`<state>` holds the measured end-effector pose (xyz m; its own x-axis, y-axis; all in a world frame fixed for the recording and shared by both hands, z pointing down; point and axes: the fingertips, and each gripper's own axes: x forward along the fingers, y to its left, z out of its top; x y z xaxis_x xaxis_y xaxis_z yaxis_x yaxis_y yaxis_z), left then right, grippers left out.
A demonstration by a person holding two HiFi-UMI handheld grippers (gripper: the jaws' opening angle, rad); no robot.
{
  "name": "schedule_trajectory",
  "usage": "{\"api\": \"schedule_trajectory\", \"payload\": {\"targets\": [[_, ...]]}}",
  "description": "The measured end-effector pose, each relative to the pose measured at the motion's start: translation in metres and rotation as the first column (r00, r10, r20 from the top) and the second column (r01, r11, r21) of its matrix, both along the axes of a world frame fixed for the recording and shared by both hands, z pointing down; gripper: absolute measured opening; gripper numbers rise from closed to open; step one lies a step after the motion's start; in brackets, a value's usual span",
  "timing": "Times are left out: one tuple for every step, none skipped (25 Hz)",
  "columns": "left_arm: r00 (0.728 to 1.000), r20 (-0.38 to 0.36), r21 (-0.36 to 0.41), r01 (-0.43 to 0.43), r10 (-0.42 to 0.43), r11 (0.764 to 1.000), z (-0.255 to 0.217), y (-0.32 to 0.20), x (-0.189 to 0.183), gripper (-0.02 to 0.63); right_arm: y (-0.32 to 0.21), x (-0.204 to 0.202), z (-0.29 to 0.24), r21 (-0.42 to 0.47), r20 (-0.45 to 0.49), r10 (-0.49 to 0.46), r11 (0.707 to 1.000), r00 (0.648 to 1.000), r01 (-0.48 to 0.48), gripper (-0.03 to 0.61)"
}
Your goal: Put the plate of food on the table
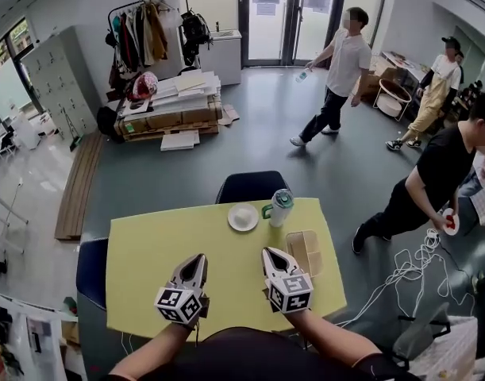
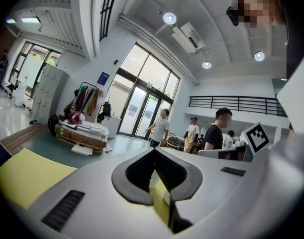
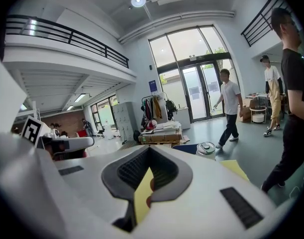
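A small white plate (image 1: 243, 217) sits near the far edge of the yellow table (image 1: 163, 252); I cannot tell what is on it. Both grippers hover over the near half of the table, well short of the plate. My left gripper (image 1: 198, 259) points forward with its jaws together and nothing between them. My right gripper (image 1: 271, 253) is beside it, also shut and empty. In the left gripper view the left gripper (image 2: 153, 152) shows only a thin slit with yellow table behind. The right gripper (image 3: 151, 149) looks the same in the right gripper view.
A cup with a green lid (image 1: 281, 207) stands right of the plate, and a beige tray (image 1: 304, 251) lies at the table's right edge. A dark chair (image 1: 252, 186) faces the far side, another chair (image 1: 91, 270) the left. White cables (image 1: 401, 272) lie on the floor. People walk beyond.
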<state>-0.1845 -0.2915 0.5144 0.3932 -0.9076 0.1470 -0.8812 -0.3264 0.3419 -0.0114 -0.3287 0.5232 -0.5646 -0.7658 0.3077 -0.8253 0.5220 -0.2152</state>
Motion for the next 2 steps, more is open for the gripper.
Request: {"api": "schedule_trajectory", "payload": {"targets": [[1.0, -0.001, -0.002, -0.001, 0.001, 1.0, 0.0007, -0.0006, -0.0004, 0.009, -0.0001, -0.0005, 0.0008, -0.001, -0.001, 0.001, 1.0, 1.0, -0.001, 0.012], [1.0, -0.003, -0.004, -0.003, 0.003, 1.0, 0.0014, -0.001, -0.0007, 0.009, -0.0001, -0.001, 0.0016, -0.003, -0.002, 0.002, 1.0, 1.0, -0.002, 0.012]]}}
